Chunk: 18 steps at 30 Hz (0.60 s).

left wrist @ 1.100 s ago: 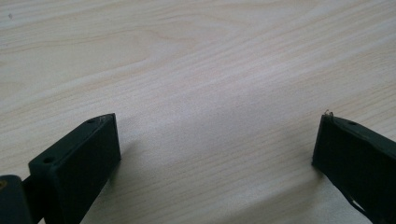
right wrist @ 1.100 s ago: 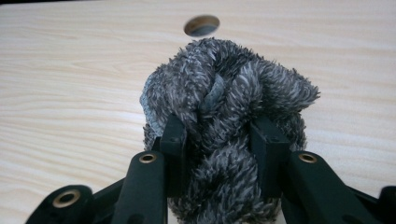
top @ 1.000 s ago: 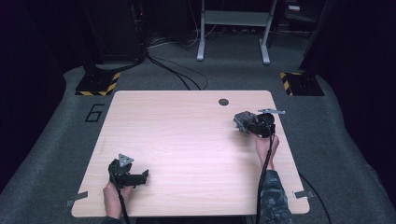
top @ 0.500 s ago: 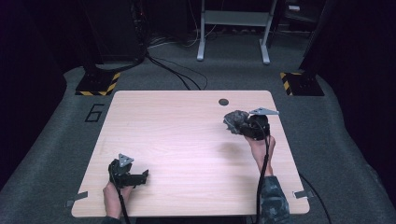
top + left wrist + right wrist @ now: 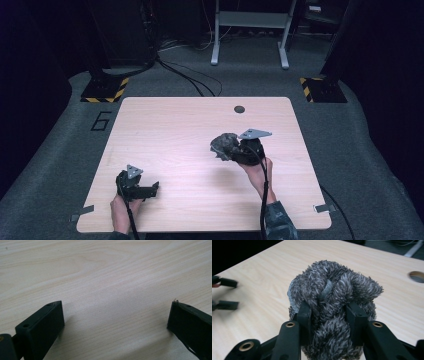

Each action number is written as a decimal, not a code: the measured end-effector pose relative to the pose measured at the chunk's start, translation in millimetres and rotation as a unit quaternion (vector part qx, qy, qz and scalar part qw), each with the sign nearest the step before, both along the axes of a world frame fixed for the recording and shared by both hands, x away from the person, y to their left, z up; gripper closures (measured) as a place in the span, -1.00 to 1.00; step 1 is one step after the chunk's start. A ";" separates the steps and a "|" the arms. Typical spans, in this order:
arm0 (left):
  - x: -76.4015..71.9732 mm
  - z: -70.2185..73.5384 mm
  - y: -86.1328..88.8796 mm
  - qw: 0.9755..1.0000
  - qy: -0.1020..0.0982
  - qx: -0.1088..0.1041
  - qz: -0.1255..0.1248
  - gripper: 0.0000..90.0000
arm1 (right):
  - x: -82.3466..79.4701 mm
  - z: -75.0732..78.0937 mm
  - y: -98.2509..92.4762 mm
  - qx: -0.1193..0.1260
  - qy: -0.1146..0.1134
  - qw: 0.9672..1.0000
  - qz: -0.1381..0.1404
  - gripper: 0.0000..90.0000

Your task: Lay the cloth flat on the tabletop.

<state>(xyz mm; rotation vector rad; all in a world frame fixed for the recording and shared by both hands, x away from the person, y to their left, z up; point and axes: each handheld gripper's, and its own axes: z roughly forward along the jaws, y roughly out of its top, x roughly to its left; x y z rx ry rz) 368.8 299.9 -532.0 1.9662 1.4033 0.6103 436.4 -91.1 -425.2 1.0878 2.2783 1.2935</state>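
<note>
Right gripper carries a fuzzy grey bundle over a bare wooden table; left gripper waits, empty.

The table (image 5: pixel 165 135) is pale wood-grain laminate, flat and smooth, with a round cable hole (image 5: pixel 239 109) near its far edge. Right of centre, the right gripper (image 5: pixel 329 312) has its jaws closed on a grey fuzzy cloth (image 5: pixel 332 290) (a balled-up shaggy towel or plush, I cannot tell which), the pile bulging out around both black jaws. At the near left the left gripper (image 5: pixel 116 315) sits low over the wood, jaws spread wide with nothing between them. Judged from this, the carry goes best with a firm squeeze: such soft, compressible pile could slip or unravel if the grip eases.
</note>
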 end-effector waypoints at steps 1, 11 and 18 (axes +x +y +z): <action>0.0 0.0 0.0 1.000 0.000 0.000 0.000 -0.99 | 0.0 0.0 0.0 0.000 0.000 1.000 0.000 0.37; 0.0 0.0 0.1 1.000 0.000 0.000 0.000 -0.99 | -26.0 -18.1 35.9 -0.009 0.019 0.998 0.055 0.34; 0.1 0.0 0.1 1.000 0.000 0.000 0.000 -0.99 | -41.2 -39.8 55.8 -0.026 0.039 0.996 0.080 0.29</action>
